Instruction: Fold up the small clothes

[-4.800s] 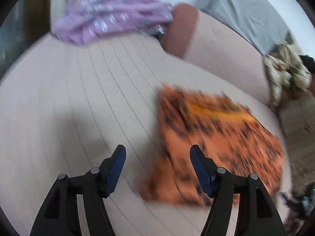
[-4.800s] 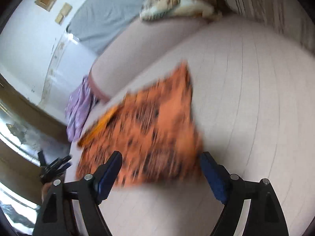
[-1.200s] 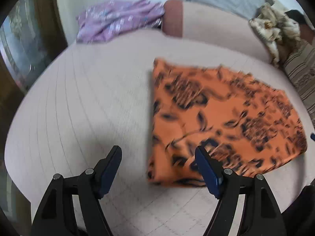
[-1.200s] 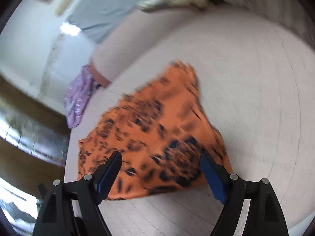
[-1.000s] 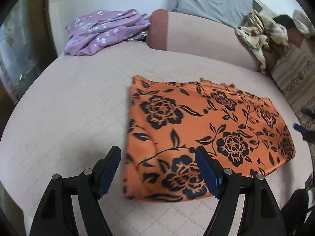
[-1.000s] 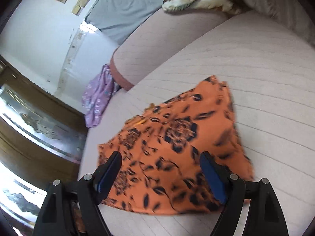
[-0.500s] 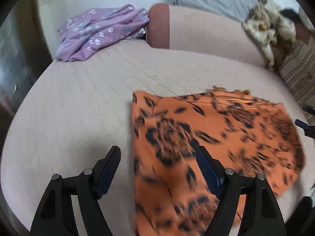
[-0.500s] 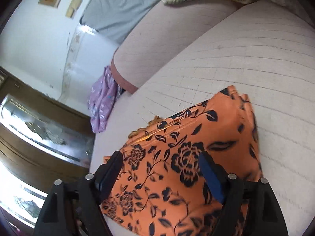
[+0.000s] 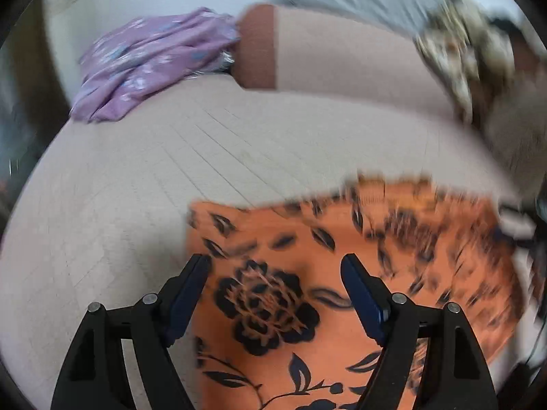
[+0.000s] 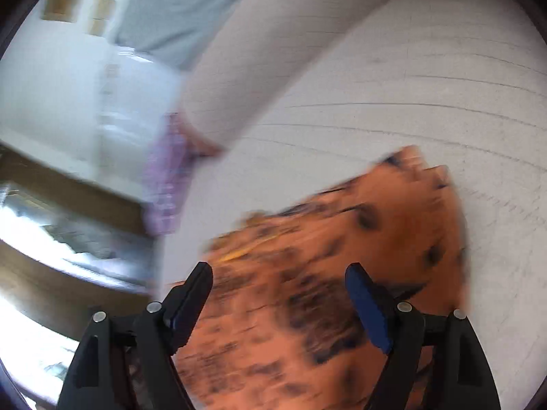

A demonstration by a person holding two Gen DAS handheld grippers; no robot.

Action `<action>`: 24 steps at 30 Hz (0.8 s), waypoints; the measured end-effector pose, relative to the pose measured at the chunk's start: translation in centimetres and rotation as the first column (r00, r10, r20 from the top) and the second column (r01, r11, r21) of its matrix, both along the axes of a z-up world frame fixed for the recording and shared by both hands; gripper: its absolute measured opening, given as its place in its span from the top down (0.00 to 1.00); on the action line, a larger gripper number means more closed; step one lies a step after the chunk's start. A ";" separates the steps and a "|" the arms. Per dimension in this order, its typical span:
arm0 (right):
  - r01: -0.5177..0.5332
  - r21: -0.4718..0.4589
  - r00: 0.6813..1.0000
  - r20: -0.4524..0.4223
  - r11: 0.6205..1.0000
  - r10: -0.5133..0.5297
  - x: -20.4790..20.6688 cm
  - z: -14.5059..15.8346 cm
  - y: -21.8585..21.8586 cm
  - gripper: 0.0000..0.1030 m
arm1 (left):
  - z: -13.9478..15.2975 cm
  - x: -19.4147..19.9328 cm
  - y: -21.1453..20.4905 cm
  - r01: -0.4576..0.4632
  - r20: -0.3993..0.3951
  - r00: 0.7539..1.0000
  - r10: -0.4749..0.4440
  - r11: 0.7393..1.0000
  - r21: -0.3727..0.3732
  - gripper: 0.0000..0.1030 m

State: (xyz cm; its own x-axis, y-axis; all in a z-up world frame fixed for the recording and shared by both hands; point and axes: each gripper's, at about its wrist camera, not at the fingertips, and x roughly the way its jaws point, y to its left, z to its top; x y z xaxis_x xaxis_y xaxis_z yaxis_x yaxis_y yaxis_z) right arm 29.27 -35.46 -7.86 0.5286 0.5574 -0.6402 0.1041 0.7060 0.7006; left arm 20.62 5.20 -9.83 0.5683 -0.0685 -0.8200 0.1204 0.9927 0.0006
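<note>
orange cloth [image 9: 342, 273] lies flat on the bed [image 9: 119, 188]. left gripper [image 9: 275, 273] spread above its corner. right gripper [image 10: 278, 282] spread, jaws closing, apparently not touching the cloth.

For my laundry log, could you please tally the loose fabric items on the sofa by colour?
Orange with black flower print, lying flat on the seat cushion: 1 (orange floral cloth)
Purple with small pale flowers, bunched at the far corner: 1 (purple floral garment)
Cream and brown patterned, crumpled at the backrest: 1 (cream patterned cloth)
Total: 3
</note>
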 end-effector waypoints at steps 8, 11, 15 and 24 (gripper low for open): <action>0.102 -0.003 0.992 0.075 0.995 -0.101 -6.0 2.9 -1.0 0.25 | -0.7 -5.3 1.5 -0.060 -0.023 0.998 0.059 0.998 -0.032 0.20; -0.006 0.036 0.994 0.108 0.999 0.002 -10.0 3.4 1.2 0.22 | 0.0 -9.6 1.6 -0.052 0.010 0.999 0.053 0.994 -0.094 0.19; 0.003 -0.036 1.000 -0.003 0.999 -0.003 -12.9 -1.8 1.3 0.31 | -4.6 -10.9 2.0 -0.091 -0.148 0.985 0.088 0.996 -0.013 0.14; 0.082 -0.020 0.995 0.061 0.996 -0.081 -15.8 -0.3 1.5 0.20 | -5.3 -14.6 4.1 -0.164 -0.156 0.975 0.155 0.985 -0.045 0.12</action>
